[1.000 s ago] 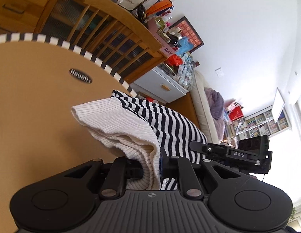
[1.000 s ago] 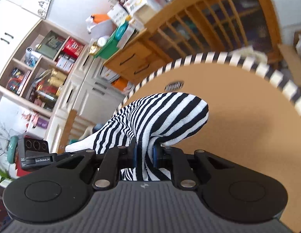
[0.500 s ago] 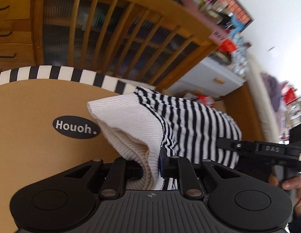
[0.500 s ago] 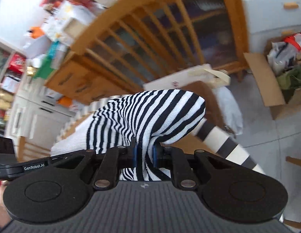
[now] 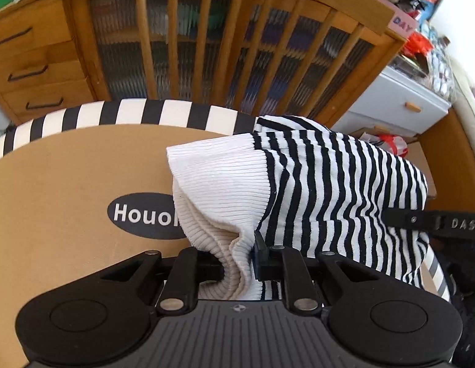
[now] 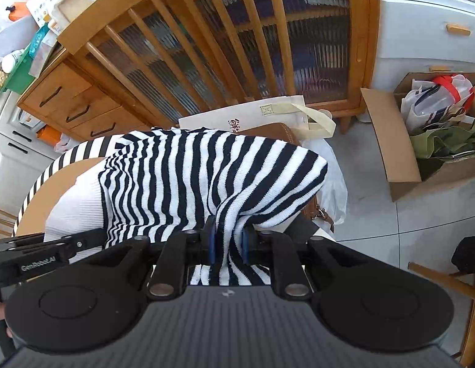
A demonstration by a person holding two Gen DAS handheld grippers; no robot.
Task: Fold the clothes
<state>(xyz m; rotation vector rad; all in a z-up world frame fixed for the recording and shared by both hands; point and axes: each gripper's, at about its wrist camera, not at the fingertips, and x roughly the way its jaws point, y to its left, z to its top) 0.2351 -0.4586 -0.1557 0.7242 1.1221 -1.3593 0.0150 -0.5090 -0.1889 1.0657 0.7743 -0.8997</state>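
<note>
Wooden cabinet (image 5: 225,46) with slatted, ribbed-glass doors fills the background beyond both pairs of fingers, with three drawers stacked at its left end. Ahead of the left gripper (image 5: 239,260) lies a round tan table (image 5: 59,190) edged with a black-and-white striped band and marked with one dark oval "Houoh" label (image 5: 139,217). One garment, a knitted sweater (image 5: 329,190), hangs between the two grippers: its body carries narrow black and white horizontal stripes, and it ends in a plain white ribbed band (image 5: 219,184) that bunches into soft folds. The left gripper's fingers are closed on that white ribbed band, the fabric pinched between them and spilling up and forward over the table, with the striped part spreading away to the right of the fingers toward the other tool's black bar lettered "DAS". In the right wrist view, the right gripper (image 6: 228,242) pinches a fold of the striped fabric (image 6: 206,178) between its blue-padded fingers (image 6: 211,247), which are shut tight on the cloth; the sweater drapes forward and to the left from them, partly over the table's striped rim (image 6: 53,168). Beyond the right fingers sit one cream tote bag (image 6: 268,113) and, off to their right on the tiled floor (image 6: 375,220), one open cardboard box (image 6: 403,153) holding bags.
</note>
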